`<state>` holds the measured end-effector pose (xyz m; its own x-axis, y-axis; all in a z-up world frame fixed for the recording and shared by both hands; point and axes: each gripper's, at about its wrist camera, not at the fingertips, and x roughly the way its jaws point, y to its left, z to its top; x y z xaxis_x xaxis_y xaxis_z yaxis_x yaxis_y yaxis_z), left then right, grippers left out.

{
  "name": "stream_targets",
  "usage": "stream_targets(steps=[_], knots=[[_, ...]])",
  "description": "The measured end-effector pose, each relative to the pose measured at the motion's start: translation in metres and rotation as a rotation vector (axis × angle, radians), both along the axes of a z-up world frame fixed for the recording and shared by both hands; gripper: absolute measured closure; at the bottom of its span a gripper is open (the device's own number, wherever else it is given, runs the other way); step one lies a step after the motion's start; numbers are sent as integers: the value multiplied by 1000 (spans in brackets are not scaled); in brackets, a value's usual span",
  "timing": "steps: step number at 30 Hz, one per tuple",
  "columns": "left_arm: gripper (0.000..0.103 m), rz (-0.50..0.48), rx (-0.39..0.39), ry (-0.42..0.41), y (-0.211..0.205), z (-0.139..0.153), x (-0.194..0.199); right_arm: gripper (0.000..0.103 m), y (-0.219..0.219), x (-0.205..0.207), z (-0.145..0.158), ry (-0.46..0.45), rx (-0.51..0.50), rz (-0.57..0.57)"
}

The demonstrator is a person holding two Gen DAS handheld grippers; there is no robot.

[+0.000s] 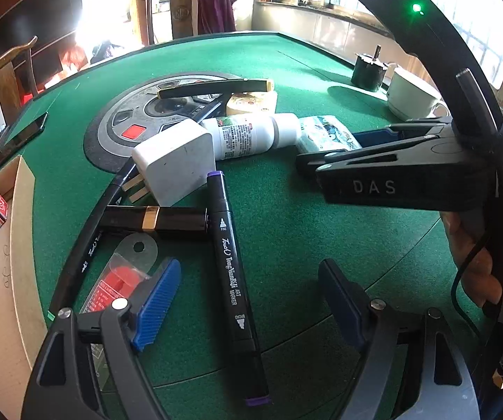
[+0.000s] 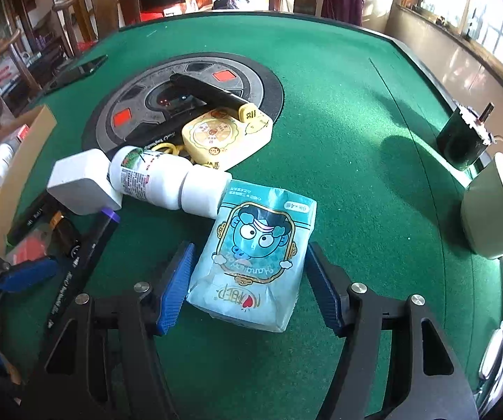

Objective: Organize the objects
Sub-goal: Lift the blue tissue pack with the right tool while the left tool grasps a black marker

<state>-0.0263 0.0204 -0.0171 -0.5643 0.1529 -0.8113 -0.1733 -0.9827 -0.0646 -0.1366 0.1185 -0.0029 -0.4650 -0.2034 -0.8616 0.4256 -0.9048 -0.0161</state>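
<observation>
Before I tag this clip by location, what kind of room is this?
Probably a home game room: a green felt mahjong table with a central control panel, wooden chairs around it, and windows along one wall.

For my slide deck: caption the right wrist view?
Open right gripper straddling a blue cartoon packet on green felt table.

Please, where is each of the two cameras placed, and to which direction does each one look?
Left wrist view: sits on the left gripper, looks down over the green felt table at a black purple-capped marker between its open blue-padded fingers; the right gripper and a hand show.
Right wrist view: sits on the right gripper, looks down at a pale blue cartoon-printed packet between its open fingers; the left gripper's blue pad shows.
Both share the white plastic bottle, white square charger and white cup.
</observation>
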Motion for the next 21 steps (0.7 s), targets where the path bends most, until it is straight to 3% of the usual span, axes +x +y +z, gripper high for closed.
stream_targets(steps=[1,2,3,4,6,12,21], knots=[[26,6,13,3,-2,1,0,48,1,0,1,-4,0,-5],[44,19,5,12,-4,1,1,59,3,-1,2,-4,4,-19],[58,31,-12,23,-5,2,1,64,6,-3,3,-9,3,-33],[77,45,-13,29,-8,2,2,65,10,-5,4,-20,-10,-46],[87,56,14,26,-15,2,0,70,18,-9,7,-34,-48,-63],[90,59,26,25,-18,3,1,70,36,-10,23,-2,-120,-116],[90,65,134,72,-29,18,9,70,43,-8,37,23,-214,-113]])
